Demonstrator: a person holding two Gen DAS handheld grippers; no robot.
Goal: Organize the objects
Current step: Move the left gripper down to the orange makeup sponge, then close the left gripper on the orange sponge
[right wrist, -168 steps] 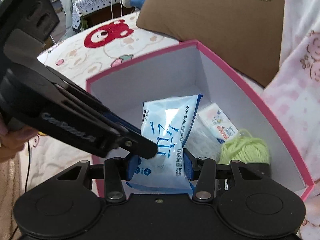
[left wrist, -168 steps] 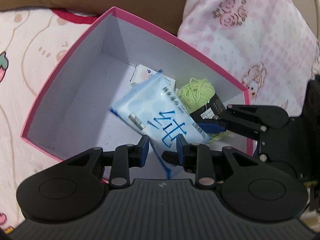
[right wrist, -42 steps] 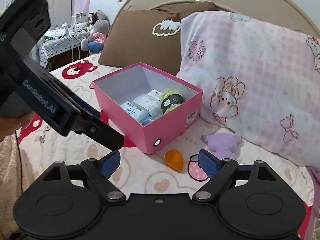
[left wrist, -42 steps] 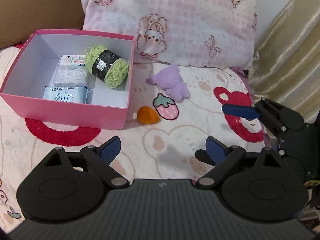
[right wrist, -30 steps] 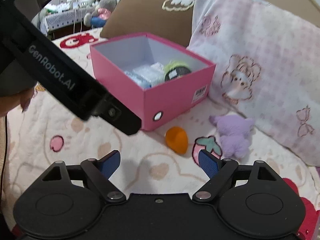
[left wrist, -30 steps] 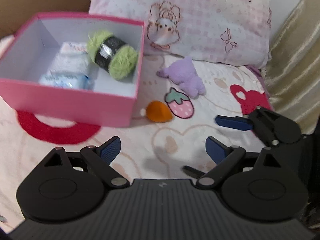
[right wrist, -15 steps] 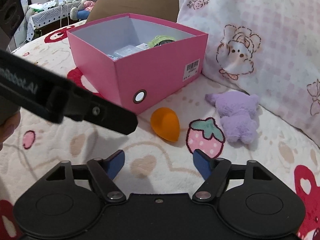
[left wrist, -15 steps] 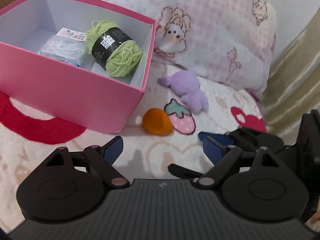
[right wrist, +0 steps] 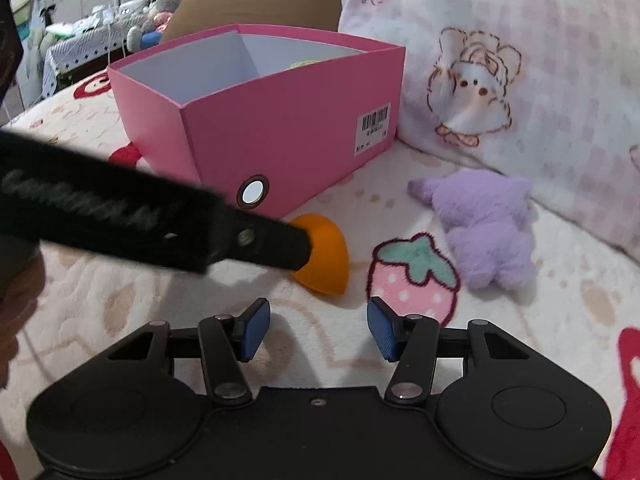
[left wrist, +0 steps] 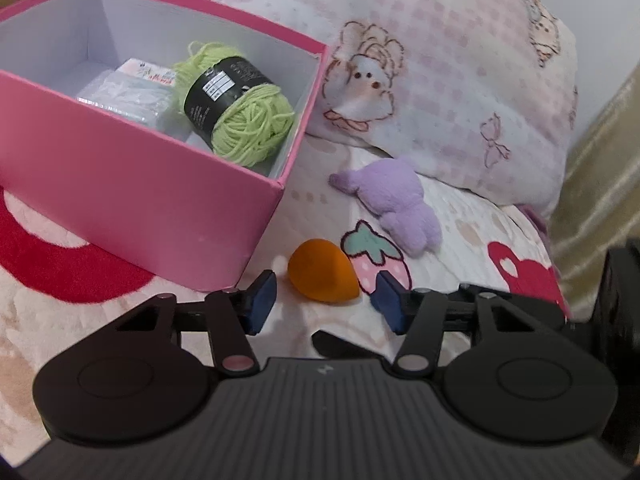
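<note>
The step in hand looks like picking up the orange sponge, an egg-shaped soft piece lying on the blanket just off the near corner of the pink box. From the sponge, the box stands at about ten o'clock, the purple plush at one o'clock near the pillow, and a printed strawberry sits at three o'clock, touching it in view.

To do this well, the left gripper should settle so the sponge's widest part lies squarely between the pads, low enough to catch its middle rather than its tapered tip, which would squirt out. It is soft, so a light squeeze should do. Then it needs lifting clear of the box wall before swinging over to drop beside the green yarn. The box corner is close on the left finger's side, so care is needed not to nudge it.

The left gripper's jaws are closing, at a middling width, with the sponge's near end just entering the gap; the pads do not yet press it. In the right view, one left finger reaches the sponge's side.

The right gripper is also closing, half wide, holding nothing, with only blanket between its pads; the sponge lies ahead at twelve o'clock.
</note>
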